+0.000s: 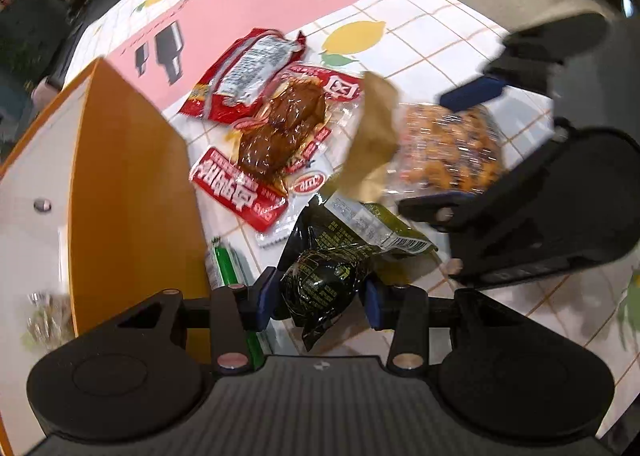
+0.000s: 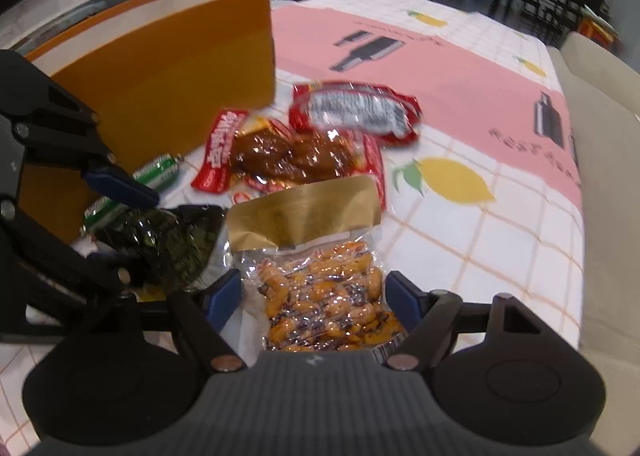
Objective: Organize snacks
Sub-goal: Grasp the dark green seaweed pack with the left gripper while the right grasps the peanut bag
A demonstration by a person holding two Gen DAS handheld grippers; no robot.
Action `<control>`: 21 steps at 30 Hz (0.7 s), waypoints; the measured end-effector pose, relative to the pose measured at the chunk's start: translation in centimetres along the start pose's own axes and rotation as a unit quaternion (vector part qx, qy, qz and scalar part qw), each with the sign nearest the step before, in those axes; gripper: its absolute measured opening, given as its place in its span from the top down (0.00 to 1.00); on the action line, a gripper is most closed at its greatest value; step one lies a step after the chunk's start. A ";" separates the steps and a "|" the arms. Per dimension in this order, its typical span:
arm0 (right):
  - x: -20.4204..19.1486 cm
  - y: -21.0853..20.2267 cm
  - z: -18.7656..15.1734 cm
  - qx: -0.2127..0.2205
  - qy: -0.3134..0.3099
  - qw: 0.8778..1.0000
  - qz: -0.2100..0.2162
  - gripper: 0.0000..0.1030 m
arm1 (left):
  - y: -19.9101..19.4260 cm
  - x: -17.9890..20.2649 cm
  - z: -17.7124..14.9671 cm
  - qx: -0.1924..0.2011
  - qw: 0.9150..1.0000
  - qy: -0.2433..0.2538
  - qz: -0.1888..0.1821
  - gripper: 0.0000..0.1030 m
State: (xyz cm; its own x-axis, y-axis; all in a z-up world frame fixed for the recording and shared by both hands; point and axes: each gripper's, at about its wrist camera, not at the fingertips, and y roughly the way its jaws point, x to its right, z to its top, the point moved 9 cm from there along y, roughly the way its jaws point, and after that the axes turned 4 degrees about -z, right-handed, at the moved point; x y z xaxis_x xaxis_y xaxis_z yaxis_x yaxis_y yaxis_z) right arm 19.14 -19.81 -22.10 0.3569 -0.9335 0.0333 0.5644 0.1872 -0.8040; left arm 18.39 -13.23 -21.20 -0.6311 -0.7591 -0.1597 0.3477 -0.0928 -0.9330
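Pick-up step, both hands at once: left tongs (image 1: 320, 296) clamped on the dark green packet (image 1: 320, 288), just beside the orange box (image 1: 132, 183); right tongs (image 2: 316, 296) apart, straddling the orange snack bag (image 2: 328, 296), pads not yet pressing. Next, I judge: right closes, then both lift w/ clearance over box wall. Red packets (image 2: 352, 111) crowd mid-surface; open room toward the surface's (image 2: 500, 236) right edge.

The snack packets are shiny plastic film: the dark green one (image 1: 320, 288) crinkled and glossy, the red one (image 1: 252, 71) slick, the clear bag of orange snacks (image 2: 332, 308) topped by dull gold foil. At ten o'clock the orange box (image 2: 168, 71) looks smooth and matt. The tablecloth (image 2: 480, 248) is flat, printed, faintly sheened.
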 end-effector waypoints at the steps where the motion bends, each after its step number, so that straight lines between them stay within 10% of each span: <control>1: 0.2 -0.2 -0.3 -0.005 0.002 1.000 -0.006 0.27 | -0.1 0.0 -0.1 0.001 1.000 -0.009 -0.001 0.53; 21: -1.5 -5.7 -7.2 -0.082 0.070 0.994 -0.015 0.22 | -1.9 0.9 -3.2 0.056 0.995 -0.079 -0.021 0.53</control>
State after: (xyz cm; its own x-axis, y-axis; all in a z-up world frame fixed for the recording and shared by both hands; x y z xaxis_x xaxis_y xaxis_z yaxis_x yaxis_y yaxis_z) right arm 10.07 -21.64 -21.84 0.2287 -0.9734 -0.0143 0.4398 0.1164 -0.8905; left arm 14.94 -11.65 -20.62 -0.5325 -0.8443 -0.0606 0.4039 -0.1906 -0.8947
